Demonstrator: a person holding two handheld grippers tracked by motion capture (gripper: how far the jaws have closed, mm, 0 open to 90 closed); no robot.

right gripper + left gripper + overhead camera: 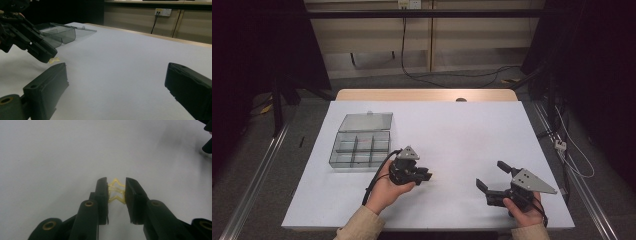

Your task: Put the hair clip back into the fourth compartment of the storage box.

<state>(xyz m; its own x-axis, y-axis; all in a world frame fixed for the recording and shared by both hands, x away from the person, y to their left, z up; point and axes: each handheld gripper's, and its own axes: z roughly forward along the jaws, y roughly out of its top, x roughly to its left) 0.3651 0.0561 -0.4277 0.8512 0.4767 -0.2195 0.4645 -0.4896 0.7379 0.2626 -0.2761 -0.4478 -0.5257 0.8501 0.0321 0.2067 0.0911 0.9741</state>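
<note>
Star (116, 190), small and yellow, sits pinched between my left gripper (116, 192) jaws, low over the table (462, 130). I lift slowly toward the box (360, 145); right gripper (493, 176) gapes empty.

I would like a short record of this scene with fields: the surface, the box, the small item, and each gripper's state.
surface: white table
box: clear compartment box, lid open, far left
small item: yellow star-shaped piece, between the left gripper's jaws
left gripper: shut on the star, low over the table
right gripper: open, holds nothing
</note>
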